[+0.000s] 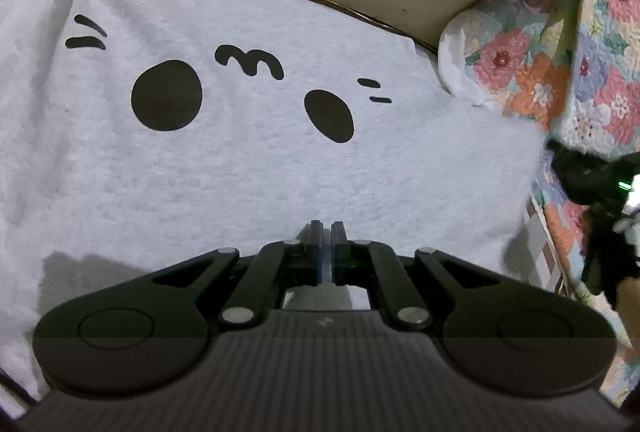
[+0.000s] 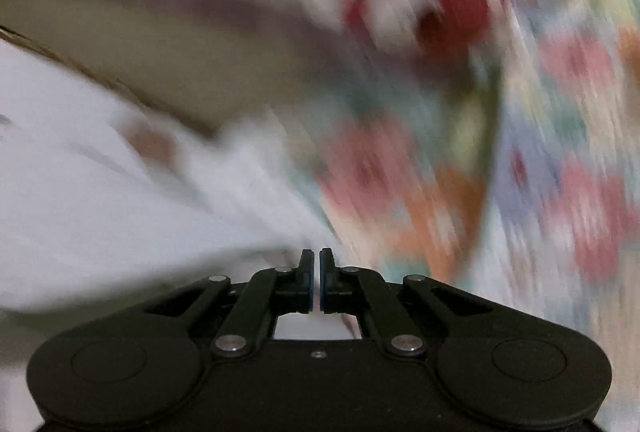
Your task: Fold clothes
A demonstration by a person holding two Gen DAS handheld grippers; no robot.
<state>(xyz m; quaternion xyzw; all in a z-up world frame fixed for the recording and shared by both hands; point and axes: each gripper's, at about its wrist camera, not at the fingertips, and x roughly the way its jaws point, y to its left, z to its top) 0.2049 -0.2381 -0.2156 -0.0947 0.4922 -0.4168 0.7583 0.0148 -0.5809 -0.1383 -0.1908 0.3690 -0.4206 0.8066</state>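
1. Left gripper, lower centre: jaws closed, nothing visibly between them.
2. White garment with a black cartoon face fills the left and centre of the frame, spread flat.
3. Right gripper, lower centre of its blurred view: jaws closed and empty; floral quilt at right.

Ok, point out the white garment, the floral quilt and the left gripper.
white garment [image 1: 248,168]: left wrist view, plain cloth below the printed face.
floral quilt [image 1: 532,80]: left wrist view, an orange flower.
left gripper [image 1: 327,228]: left wrist view, between the fingertips.
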